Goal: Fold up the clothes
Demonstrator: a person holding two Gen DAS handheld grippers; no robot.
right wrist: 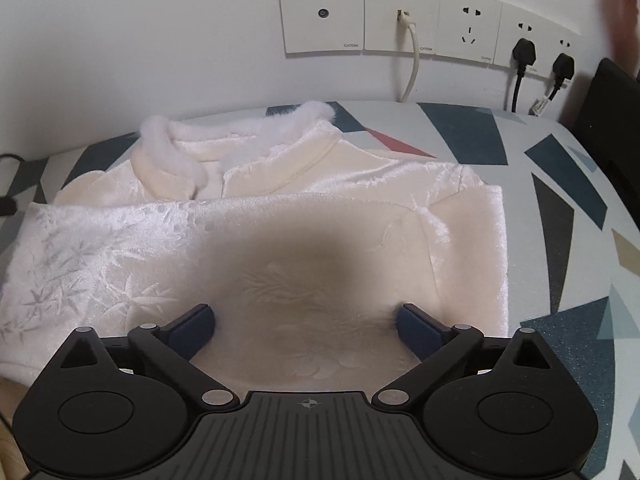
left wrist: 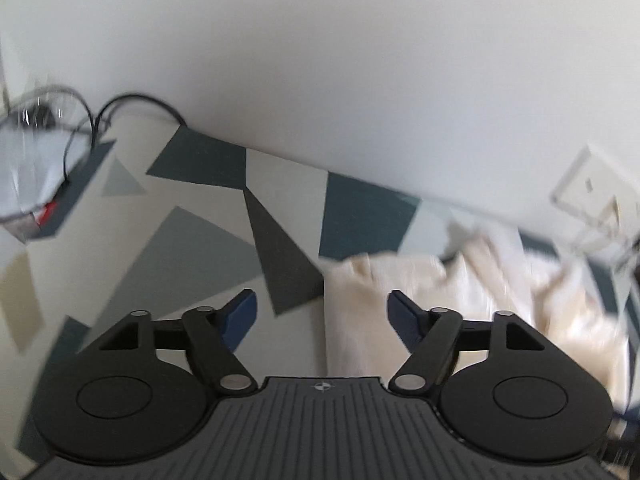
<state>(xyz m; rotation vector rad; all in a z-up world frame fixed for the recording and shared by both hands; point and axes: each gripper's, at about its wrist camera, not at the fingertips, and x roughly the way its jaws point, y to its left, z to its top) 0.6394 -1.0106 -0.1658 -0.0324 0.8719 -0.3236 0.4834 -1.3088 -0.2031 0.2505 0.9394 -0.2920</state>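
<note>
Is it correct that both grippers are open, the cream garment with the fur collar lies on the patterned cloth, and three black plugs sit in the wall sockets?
Not quite: the right wrist view shows two black plugs in the wall sockets, not three. The rest holds: left gripper and right gripper are open, and the cream garment with the fur collar lies on the patterned cloth.

We see a cream garment of plush, velvety cloth with a soft sheen and embossed leaf patterns; its collar is trimmed in fluffy white fur. The table cover looks smooth and matt. Both grippers are matt black plastic with dull metal pins. The wall sockets are glossy white plastic.
</note>
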